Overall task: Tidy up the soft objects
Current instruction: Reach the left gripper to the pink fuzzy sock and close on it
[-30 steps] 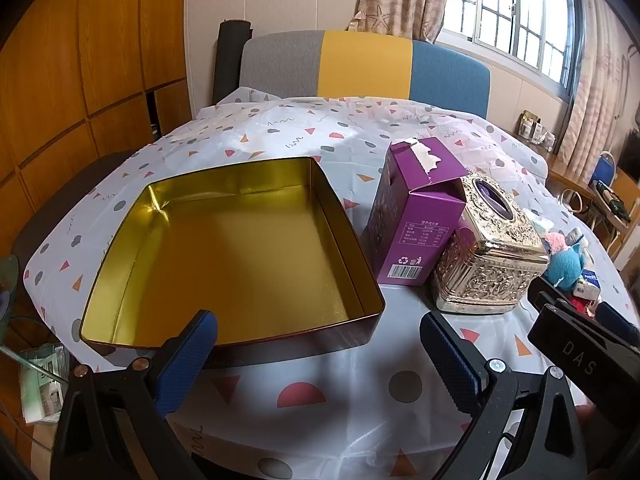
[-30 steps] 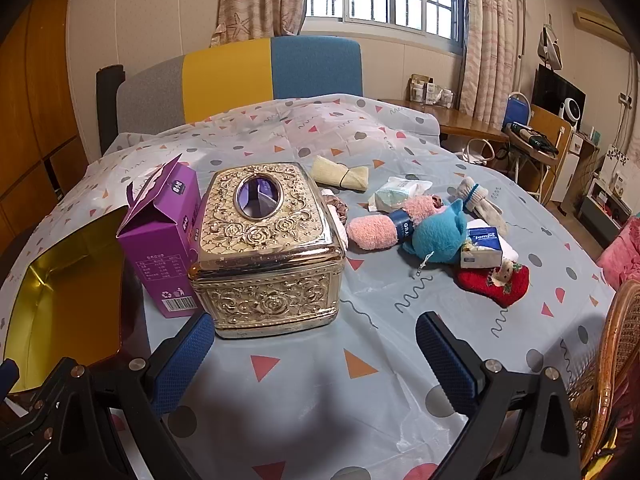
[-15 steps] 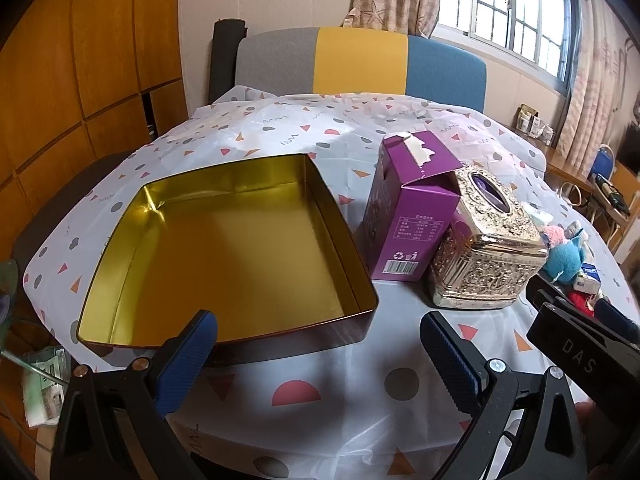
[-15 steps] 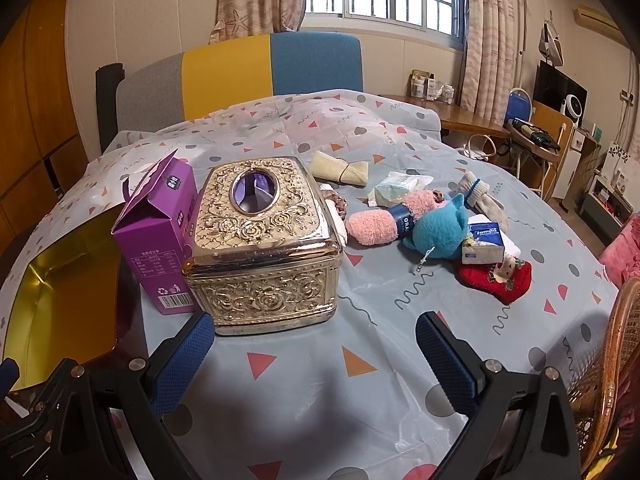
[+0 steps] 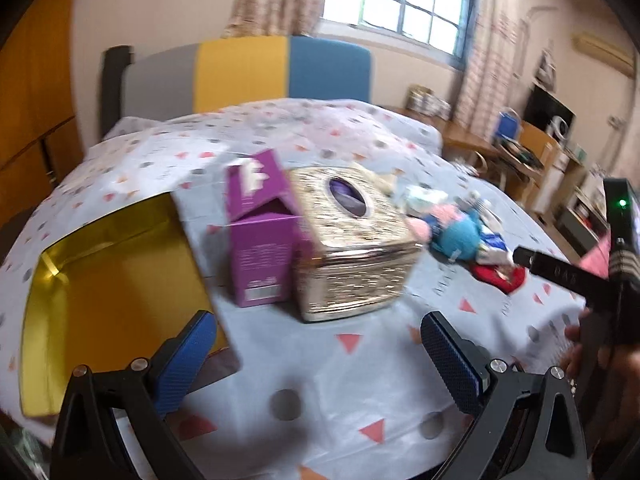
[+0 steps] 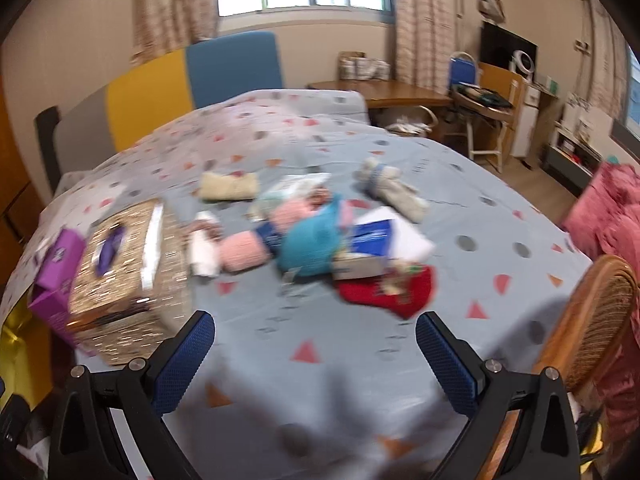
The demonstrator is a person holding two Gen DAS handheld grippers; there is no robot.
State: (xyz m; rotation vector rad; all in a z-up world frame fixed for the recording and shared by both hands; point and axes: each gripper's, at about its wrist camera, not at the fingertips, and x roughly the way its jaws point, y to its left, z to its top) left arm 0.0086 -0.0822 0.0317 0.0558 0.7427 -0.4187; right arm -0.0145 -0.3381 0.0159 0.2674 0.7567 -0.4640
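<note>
On the far left of the worktop [image 5: 352, 364] sits our gold tin tray [image 5: 108, 292], and there is nothing in it yet. Next to it stands a purple carton [image 5: 262, 240] with its top flap open, touching a shiny gold tissue box [image 5: 356, 248]. Our left gripper [image 5: 320, 354] hovers low in front of these, with its jaws wide apart and nothing between them. Farther right lie the soft things, all in one messy pile: a pink fuzzy roll [image 6: 244, 252], a teal plush toy [image 6: 310, 246] touching it, a red sock [image 6: 388, 290] at the near edge, a cream folded cloth [image 6: 228, 186] at the back, and a pale rolled cloth with a blue band [image 6: 390, 190]. A small blue-and-white pack [image 6: 366, 252] lies in the pile too. Our right gripper [image 6: 316, 354] points at this pile from the near side, its jaws wide apart and holding nothing. The pictures are blurry, so small things are hard to tell. We think the job has hardly begun: no soft thing is picked up or put away. All of them still need sorting, likely into the tray.
</note>
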